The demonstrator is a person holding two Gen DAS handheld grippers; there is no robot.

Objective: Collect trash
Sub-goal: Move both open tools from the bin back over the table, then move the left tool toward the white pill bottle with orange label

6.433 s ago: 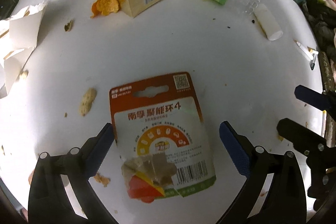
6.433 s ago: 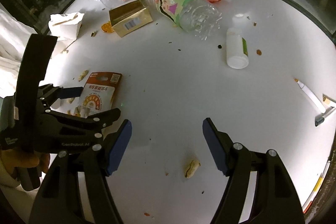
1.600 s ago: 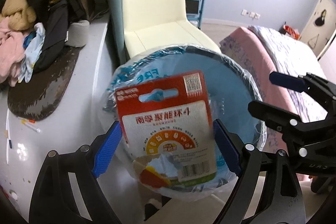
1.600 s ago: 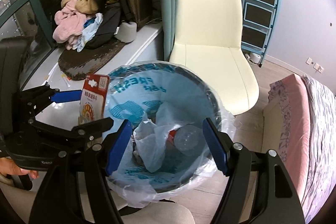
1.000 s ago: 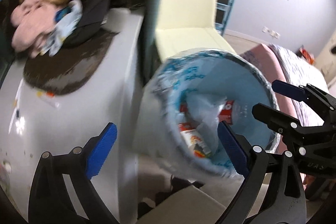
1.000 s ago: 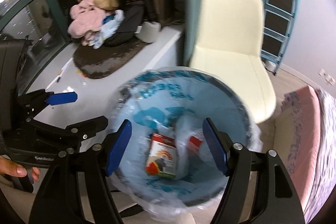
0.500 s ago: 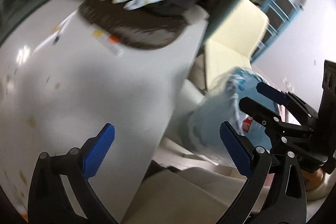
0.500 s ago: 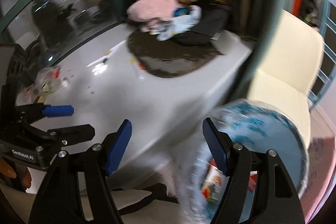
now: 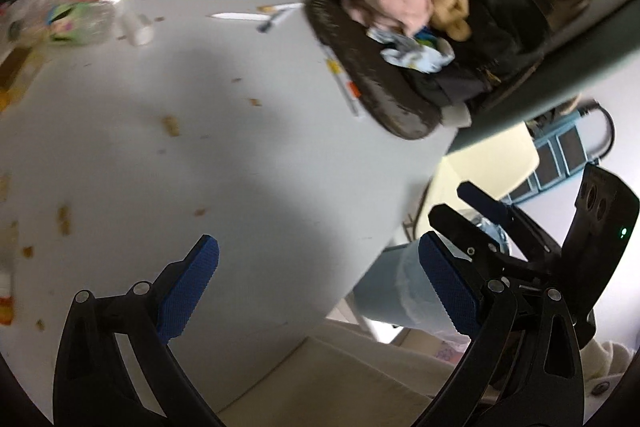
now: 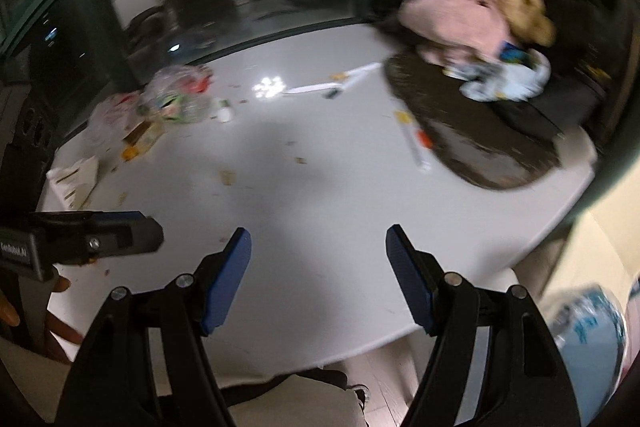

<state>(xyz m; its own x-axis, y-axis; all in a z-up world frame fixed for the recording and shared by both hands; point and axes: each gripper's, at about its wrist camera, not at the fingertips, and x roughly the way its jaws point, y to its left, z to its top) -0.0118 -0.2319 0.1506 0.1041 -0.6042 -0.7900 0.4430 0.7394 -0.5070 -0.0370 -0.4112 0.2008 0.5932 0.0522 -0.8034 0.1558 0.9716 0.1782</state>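
Both grippers hang over the near edge of the white table [image 9: 240,155]. My left gripper [image 9: 320,283] is open and empty, and so is my right gripper [image 10: 318,267]. Trash lies at the far left of the table: a clear plastic bottle [image 9: 76,21] with a colourful label, a small white bottle [image 9: 138,31], a yellow box [image 10: 146,137], plastic bags [image 10: 176,83] and torn paper [image 10: 76,177]. Crumbs and peanut shells [image 9: 171,125] are scattered across the top. The lined trash bin [image 9: 400,283] stands beside the table at the right, behind my left gripper's right finger.
A dark mat [image 10: 472,131] with a pile of clothes [image 10: 472,3] covers the table's right end. Pens [image 9: 276,15] and a marker [image 10: 416,143] lie near it. A cream chair [image 9: 492,163] stands past the table's edge. A hand [image 10: 60,327] holds the left gripper.
Both grippers swung left from over the bin back to the table, rolling as they went. The bin slid to the right edge of both views. The orange card stays in the bin.
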